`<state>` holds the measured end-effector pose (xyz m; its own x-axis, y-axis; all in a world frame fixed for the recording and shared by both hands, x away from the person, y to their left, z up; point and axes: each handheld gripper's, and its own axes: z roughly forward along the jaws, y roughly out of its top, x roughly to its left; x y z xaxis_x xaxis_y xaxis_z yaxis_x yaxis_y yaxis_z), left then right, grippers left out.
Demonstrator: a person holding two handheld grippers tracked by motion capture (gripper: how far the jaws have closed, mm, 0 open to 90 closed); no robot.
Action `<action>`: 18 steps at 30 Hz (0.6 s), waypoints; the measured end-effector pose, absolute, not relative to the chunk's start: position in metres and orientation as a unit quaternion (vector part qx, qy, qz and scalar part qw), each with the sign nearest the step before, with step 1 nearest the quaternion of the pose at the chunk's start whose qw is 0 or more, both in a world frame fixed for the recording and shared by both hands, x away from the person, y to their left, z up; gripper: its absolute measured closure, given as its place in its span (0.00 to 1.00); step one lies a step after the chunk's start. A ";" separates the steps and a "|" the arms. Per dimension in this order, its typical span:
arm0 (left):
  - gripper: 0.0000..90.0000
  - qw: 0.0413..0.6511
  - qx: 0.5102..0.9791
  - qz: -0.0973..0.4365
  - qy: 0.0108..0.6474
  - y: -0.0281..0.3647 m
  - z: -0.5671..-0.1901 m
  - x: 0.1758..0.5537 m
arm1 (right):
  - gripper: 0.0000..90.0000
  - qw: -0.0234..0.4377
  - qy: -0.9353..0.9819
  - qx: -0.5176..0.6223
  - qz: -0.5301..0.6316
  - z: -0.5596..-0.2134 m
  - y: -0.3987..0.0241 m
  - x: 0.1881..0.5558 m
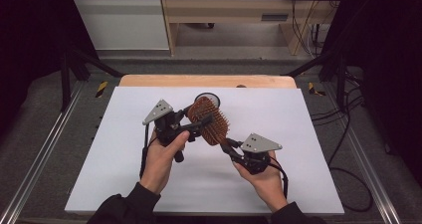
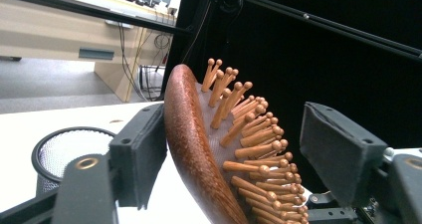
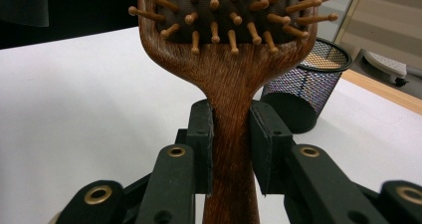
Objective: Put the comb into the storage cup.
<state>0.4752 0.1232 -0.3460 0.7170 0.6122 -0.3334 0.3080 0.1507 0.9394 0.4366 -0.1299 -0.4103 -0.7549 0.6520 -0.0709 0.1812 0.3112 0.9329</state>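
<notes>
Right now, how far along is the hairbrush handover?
Done: the right gripper is clamped on the handle of the wooden hairbrush, holding it above the table. In hand: the left gripper straddles the brush head, one pad against the back, the other clear of the bristles, so no second grip yet. Left: close the left, release the right. The mesh cup likely comes next, though that's a guess.

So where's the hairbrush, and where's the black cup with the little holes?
hairbrush (image 3: 231,79): right gripper view, on the wooden neck below the bristles.
black mesh cup (image 3: 303,92): right gripper view, on its mesh wall.
</notes>
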 end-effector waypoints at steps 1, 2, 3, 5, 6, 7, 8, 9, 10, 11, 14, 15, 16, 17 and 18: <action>0.33 0.670 0.639 0.111 0.362 0.123 -0.346 0.475 | 0.81 0.227 0.778 0.268 0.521 -0.410 -0.130 0.436; 0.35 0.672 0.635 0.108 0.366 0.123 -0.346 0.475 | 0.81 0.228 0.777 0.268 0.521 -0.411 -0.129 0.436; 0.36 0.673 0.633 0.107 0.368 0.124 -0.346 0.475 | 0.81 0.228 0.777 0.268 0.522 -0.410 -0.129 0.436; 0.39 0.678 0.627 0.098 0.372 0.123 -0.346 0.476 | 0.81 0.230 0.775 0.269 0.523 -0.410 -0.129 0.436; 0.40 0.680 0.622 0.091 0.376 0.124 -0.347 0.476 | 0.81 0.229 0.774 0.270 0.525 -0.410 -0.130 0.436; 0.42 0.682 0.619 0.085 0.380 0.124 -0.347 0.477 | 0.81 0.228 0.773 0.270 0.527 -0.410 -0.130 0.436; 0.43 0.683 0.616 0.079 0.385 0.124 -0.348 0.477 | 0.81 0.227 0.773 0.270 0.527 -0.410 -0.130 0.436; 0.43 0.685 0.613 0.071 0.388 0.124 -0.348 0.478 | 0.81 0.226 0.773 0.270 0.527 -0.410 -0.130 0.436; 0.44 0.687 0.610 0.059 0.390 0.124 -0.349 0.479 | 0.81 0.226 0.773 0.271 0.528 -0.410 -0.130 0.436; 0.44 0.690 0.607 0.044 0.393 0.124 -0.351 0.480 | 0.81 0.225 0.772 0.270 0.529 -0.410 -0.130 0.436; 0.46 0.687 0.608 0.025 0.397 0.122 -0.353 0.482 | 0.81 0.225 0.772 0.270 0.530 -0.409 -0.130 0.435; 0.46 0.687 0.608 0.024 0.397 0.121 -0.353 0.482 | 0.81 0.226 0.773 0.268 0.528 -0.410 -0.129 0.435; 0.46 0.687 0.608 0.025 0.397 0.121 -0.353 0.481 | 0.81 0.225 0.774 0.269 0.528 -0.410 -0.129 0.435; 0.46 0.686 0.608 0.027 0.399 0.121 -0.353 0.481 | 0.81 0.224 0.774 0.269 0.529 -0.410 -0.129 0.435; 0.47 0.687 0.604 0.025 0.402 0.121 -0.353 0.480 | 0.81 0.224 0.774 0.268 0.528 -0.410 -0.129 0.435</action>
